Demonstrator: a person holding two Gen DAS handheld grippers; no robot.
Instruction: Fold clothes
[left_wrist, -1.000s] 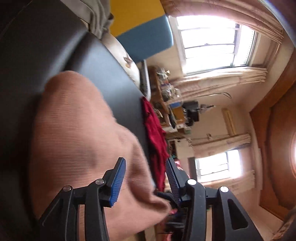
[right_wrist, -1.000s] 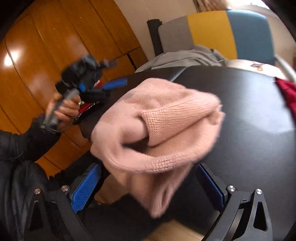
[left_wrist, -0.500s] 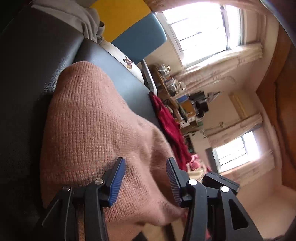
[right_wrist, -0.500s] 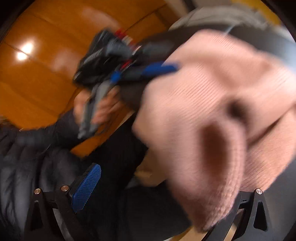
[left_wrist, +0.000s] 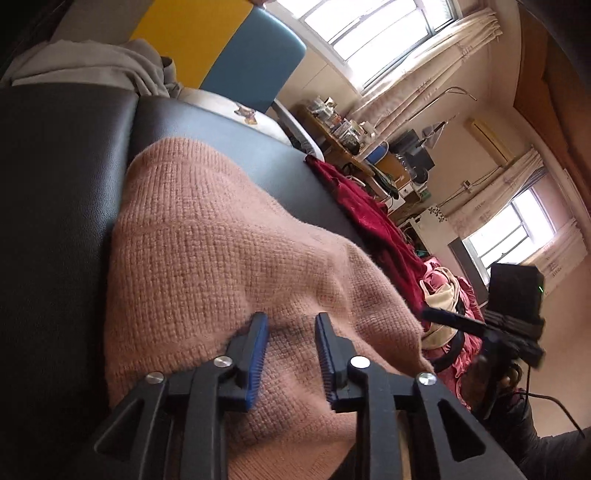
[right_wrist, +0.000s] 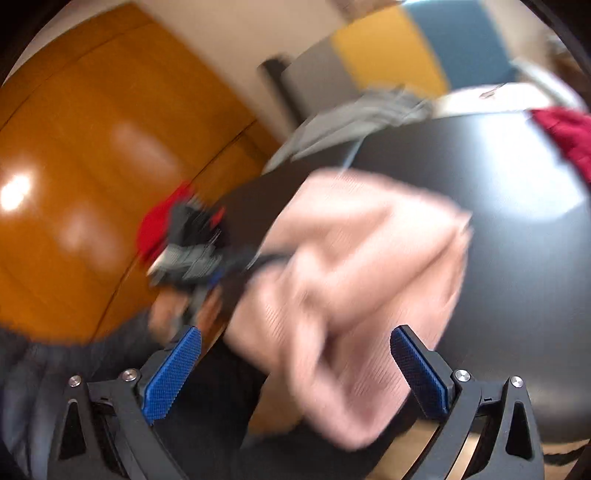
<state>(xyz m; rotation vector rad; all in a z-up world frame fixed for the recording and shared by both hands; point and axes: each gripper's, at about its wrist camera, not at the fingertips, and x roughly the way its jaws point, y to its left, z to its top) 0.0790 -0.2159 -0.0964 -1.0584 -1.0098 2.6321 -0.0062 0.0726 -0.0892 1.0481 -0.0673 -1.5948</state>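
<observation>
The left gripper (left_wrist: 290, 354) is hovering with its blue-padded fingers (left_wrist: 256, 354) spread a little apart over the pink sweater (left_wrist: 221, 258), the knit showing in the gap between them; whether the pads are touching the cloth cannot be told. The right gripper (right_wrist: 295, 373) is holding its fingers (right_wrist: 173, 371) spread wide, with a hanging fold of the sweater (right_wrist: 351, 295) lying between them and apart from both pads. The sweater is lying bunched on the black tabletop (left_wrist: 55, 184), with its near part drooping over the near edge. No container is showing in either view. The left wrist view is sharp and is showing a red garment (left_wrist: 369, 218) at the table's far edge, a heap of pink and cream clothes (left_wrist: 443, 295) beyond it, a grey garment (left_wrist: 110, 66) at the back edge before a yellow and blue chair (left_wrist: 236, 48), and the right gripper (left_wrist: 498, 332) off to the side. The right wrist view is blurred; it is showing the left gripper (right_wrist: 192, 251) held in a hand (right_wrist: 166, 314) at the sweater's left side, a dark sleeve (right_wrist: 55, 369), and an orange wooden wall (right_wrist: 92, 147) behind.
</observation>
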